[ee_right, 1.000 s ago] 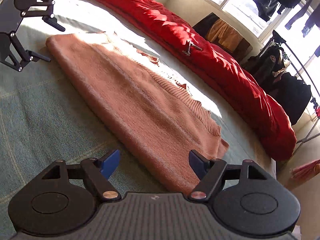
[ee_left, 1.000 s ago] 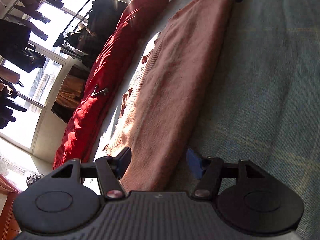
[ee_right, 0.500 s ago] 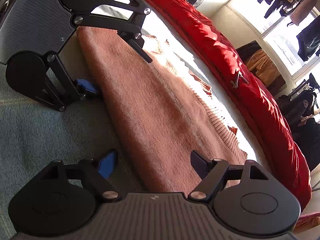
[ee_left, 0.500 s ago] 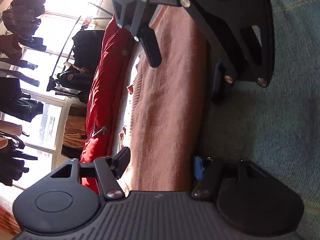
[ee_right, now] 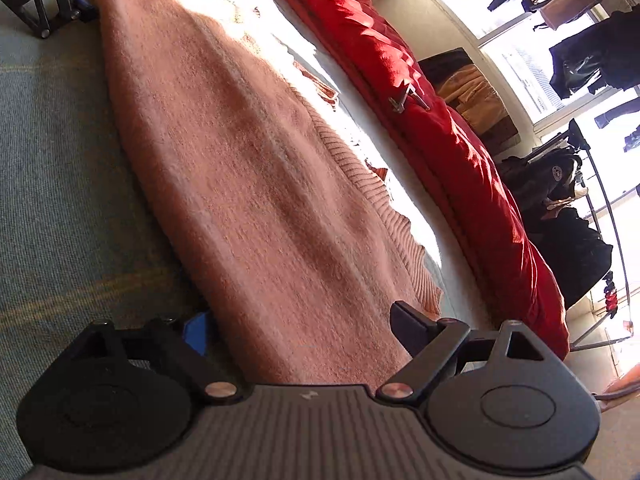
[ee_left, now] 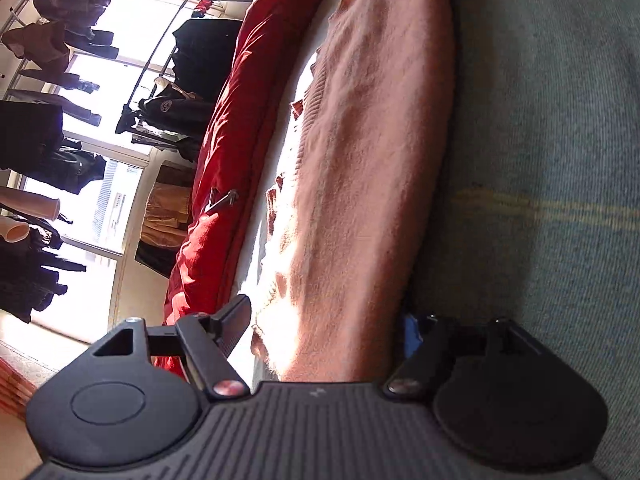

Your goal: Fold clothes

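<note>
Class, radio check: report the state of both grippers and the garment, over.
Left gripper and right gripper open, jaws just widened, straddling opposite ends of folded salmon-pink knitted sweater. Sweater flat on grey-green bedcover. Nothing obstructing.

bed cover point(ee_left: 540, 160): bare grey-green stretch beside the sweater's folded edge, room for my claws to pass.
pink sweater point(ee_right: 260, 184): long folded strip between my two claws, lies flat and low, blocks nothing above it.
left claw point(ee_left: 324, 326): jaws just widened, straddling one end of the sweater, pads not pressing.
right claw point(ee_right: 298, 326): jaws just widened, straddling the other end, same.
red duvet point(ee_right: 460, 132): bunched ridge along the far side, walls off that edge.
strip between sweater and duvet point(ee_left: 276, 184): narrow, sunlit, bare.
clothes rack point(ee_left: 168, 92): beyond the bed, well apart.
</note>
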Demonstrator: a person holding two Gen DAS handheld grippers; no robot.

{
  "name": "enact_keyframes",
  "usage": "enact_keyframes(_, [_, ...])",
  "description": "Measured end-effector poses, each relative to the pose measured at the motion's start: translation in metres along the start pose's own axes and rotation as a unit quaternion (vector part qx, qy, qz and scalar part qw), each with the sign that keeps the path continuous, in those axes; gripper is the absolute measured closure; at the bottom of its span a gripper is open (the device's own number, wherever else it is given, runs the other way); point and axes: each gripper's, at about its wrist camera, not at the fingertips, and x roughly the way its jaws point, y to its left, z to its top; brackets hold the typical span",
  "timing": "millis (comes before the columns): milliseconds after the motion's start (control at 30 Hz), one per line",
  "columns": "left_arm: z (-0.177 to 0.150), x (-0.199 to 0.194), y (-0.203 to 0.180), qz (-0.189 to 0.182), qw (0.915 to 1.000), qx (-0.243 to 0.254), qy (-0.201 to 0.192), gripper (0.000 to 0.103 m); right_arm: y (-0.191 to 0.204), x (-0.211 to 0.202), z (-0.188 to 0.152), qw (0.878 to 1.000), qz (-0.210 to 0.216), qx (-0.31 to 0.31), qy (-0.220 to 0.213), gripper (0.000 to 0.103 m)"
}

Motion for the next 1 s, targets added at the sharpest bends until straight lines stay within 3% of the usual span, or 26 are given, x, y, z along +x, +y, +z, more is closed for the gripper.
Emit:
enact_keyframes(200, [0.029,0.016,0.004,-0.003,0.9999,-0.006,-0.012,0.027,0.008,0.011,0.021,1.000,-0.008,-0.004,-0.018,0.012])
enact_keyframes(300, [0.026,0.016,0.006,-0.005,0.9999,-0.009,-0.012,0.027,0.012,0.015,0.034,1.000,-0.004,-0.006,-0.028,0.012])
enact_keyframes(467, [-0.008,0.007,0.009,-0.004,0.9997,-0.021,0.007,0.027,0.001,0.008,0.002,1.000,-0.023,-0.018,-0.007,0.013])
enact_keyframes(600, [-0.005,0.009,0.006,-0.001,0.9999,-0.013,0.008,0.029,-0.003,0.008,-0.019,0.999,-0.042,-0.030,0.008,0.026])
enact_keyframes(633, [-0.001,0.009,0.004,0.003,1.0000,-0.006,0.006,0.033,0.000,0.009,-0.017,0.998,-0.045,-0.038,0.008,0.029])
enact_keyframes(667, [0.004,0.011,0.003,0.001,1.0000,0.001,0.006,0.036,0.003,0.010,-0.015,0.998,-0.048,-0.045,0.009,0.039])
enact_keyframes(733, [0.008,0.013,0.001,-0.015,0.9998,0.006,0.011,0.066,0.011,0.011,-0.010,0.997,-0.050,-0.059,0.004,0.057])
enact_keyframes(767, [0.008,0.012,-0.002,-0.026,0.9995,0.007,0.013,0.074,0.014,0.010,-0.009,0.997,-0.050,-0.067,0.002,0.071])
enact_keyframes(800, [0.009,0.011,-0.004,-0.037,0.9992,0.009,0.015,0.089,0.017,0.010,-0.007,0.996,-0.049,-0.075,0.001,0.077])
enact_keyframes(1000, [0.010,0.001,0.002,-0.026,0.9995,-0.002,0.019,0.095,0.012,0.001,-0.006,0.997,-0.040,-0.062,0.000,0.091])
